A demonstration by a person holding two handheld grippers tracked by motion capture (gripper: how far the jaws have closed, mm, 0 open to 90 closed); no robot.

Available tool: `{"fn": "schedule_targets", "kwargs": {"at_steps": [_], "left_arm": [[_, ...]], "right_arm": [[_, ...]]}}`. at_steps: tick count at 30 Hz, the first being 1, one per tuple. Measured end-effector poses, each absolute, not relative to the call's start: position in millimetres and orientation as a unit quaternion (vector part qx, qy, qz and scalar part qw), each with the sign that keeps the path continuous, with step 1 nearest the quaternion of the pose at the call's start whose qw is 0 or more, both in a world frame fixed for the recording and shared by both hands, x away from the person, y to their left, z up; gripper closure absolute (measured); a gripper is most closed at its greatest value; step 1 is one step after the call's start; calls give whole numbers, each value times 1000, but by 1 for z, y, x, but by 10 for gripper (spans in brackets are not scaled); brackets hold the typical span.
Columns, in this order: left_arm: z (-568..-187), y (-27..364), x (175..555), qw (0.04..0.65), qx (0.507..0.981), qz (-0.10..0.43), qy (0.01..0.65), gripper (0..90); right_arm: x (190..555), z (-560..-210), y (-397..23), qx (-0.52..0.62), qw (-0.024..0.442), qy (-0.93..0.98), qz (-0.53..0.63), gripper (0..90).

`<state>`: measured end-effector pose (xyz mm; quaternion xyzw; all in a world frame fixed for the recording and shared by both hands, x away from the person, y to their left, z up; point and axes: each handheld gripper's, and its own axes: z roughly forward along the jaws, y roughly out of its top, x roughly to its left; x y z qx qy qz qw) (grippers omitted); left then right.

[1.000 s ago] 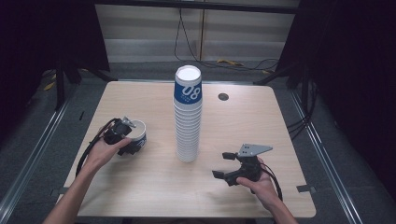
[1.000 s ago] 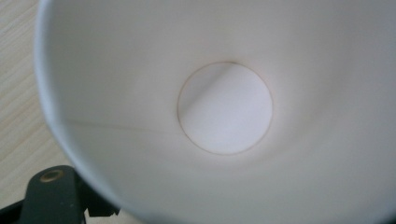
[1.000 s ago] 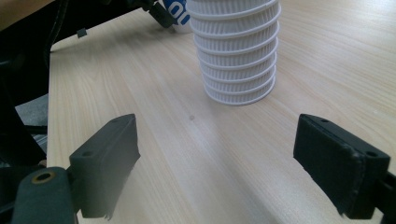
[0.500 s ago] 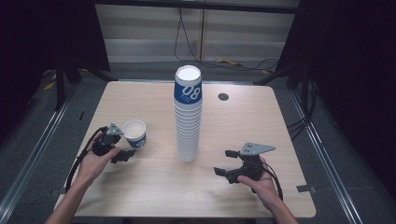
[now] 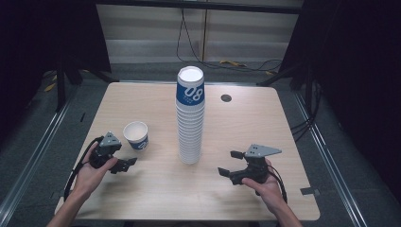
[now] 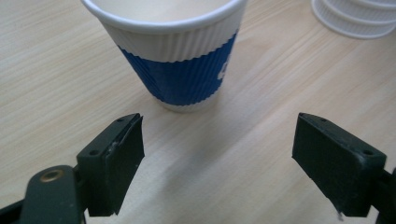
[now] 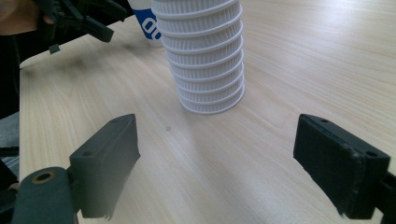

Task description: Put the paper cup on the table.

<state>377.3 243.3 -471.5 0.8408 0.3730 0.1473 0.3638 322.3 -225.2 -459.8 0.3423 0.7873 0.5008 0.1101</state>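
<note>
Wooden table (image 5: 156, 198) before us — our left gripper (image 5: 124, 164) sits spread wide, just short of the upright paper cup (image 5: 136, 135); our right gripper (image 5: 228, 163) gapes too, facing the cup stack (image 5: 190, 116).

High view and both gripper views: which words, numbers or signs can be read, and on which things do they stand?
"08": white on the blue band of the top cup of the tall stack.
Single cup: white print on its blue band, cut off and unreadable.
Left gripper and right gripper: no markings readable.
</note>
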Motion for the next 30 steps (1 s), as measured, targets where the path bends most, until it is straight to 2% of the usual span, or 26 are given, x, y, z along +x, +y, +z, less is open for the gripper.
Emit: {"fn": "schedule_targets", "kwargs": {"at_steps": [8, 13, 21, 24, 30], "left_arm": [[-471, 238, 350, 407, 817, 140, 384, 161], [-470, 227, 331, 430, 808, 158, 371, 161], [-467, 206, 308, 454, 796, 148, 373, 160], [-468, 198, 301, 454, 809, 151, 342, 161], [-481, 195, 302, 450, 811, 139, 348, 160]], "right_arm": [[316, -459, -226, 354, 126, 781, 500, 140], [304, -462, -230, 366, 143, 776, 493, 144], [290, -465, -237, 383, 158, 768, 489, 144], [289, -468, -241, 391, 173, 760, 490, 145], [293, -472, -244, 413, 179, 744, 493, 154]]}}
